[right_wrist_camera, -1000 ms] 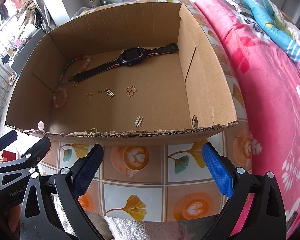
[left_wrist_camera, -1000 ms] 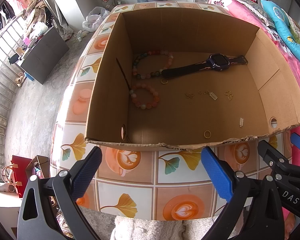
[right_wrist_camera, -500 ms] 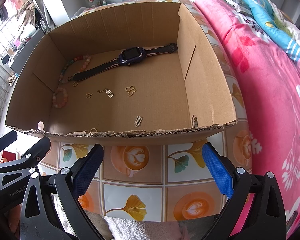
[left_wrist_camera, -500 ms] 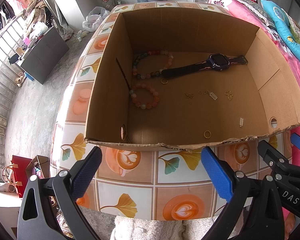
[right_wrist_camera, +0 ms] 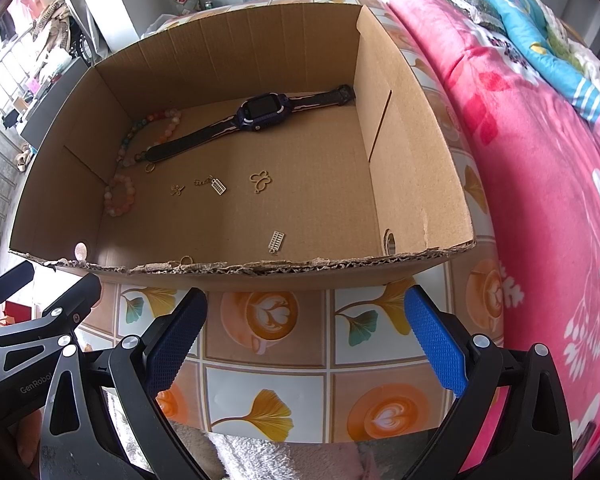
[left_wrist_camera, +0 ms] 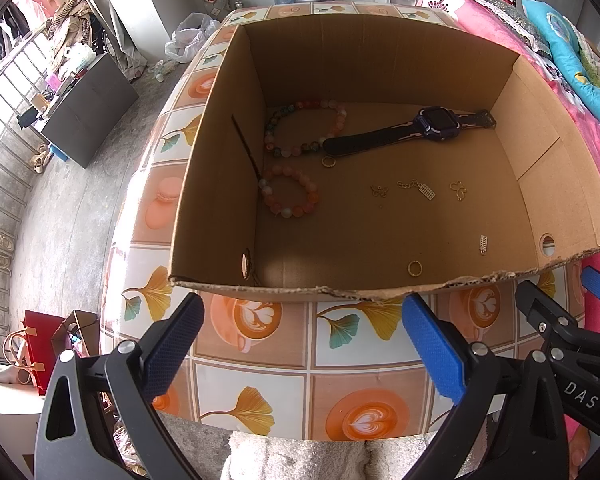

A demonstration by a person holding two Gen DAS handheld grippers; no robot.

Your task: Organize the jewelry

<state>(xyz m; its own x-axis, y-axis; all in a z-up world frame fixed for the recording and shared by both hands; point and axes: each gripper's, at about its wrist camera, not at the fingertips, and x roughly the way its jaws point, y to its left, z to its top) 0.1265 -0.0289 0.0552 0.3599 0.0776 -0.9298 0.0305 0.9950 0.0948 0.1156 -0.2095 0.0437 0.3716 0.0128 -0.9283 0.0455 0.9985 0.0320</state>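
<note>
An open cardboard box (left_wrist_camera: pixel 216 152) (right_wrist_camera: pixel 412 136) stands on a tiled table. On its floor lie a dark purple watch (left_wrist_camera: pixel 412 132) (right_wrist_camera: pixel 252 118), a multicolour bead bracelet (left_wrist_camera: pixel 304 128) (right_wrist_camera: pixel 148 136), a pink bead bracelet (left_wrist_camera: pixel 290 196) (right_wrist_camera: pixel 118 196), gold rings (left_wrist_camera: pixel 415 268) (left_wrist_camera: pixel 328 162), and small gold charms (left_wrist_camera: pixel 420 190) (right_wrist_camera: pixel 216 185) (right_wrist_camera: pixel 277 241). My left gripper (left_wrist_camera: pixel 300 340) and right gripper (right_wrist_camera: pixel 304 332) are both open and empty, side by side in front of the box's near wall.
The table (left_wrist_camera: pixel 284 328) (right_wrist_camera: pixel 268 316) has a coffee-and-leaf pattern. A pink floral bed (right_wrist_camera: pixel 540 184) runs along the right. A dark cabinet (left_wrist_camera: pixel 88 112) and red bags (left_wrist_camera: pixel 40 344) stand on the floor at the left.
</note>
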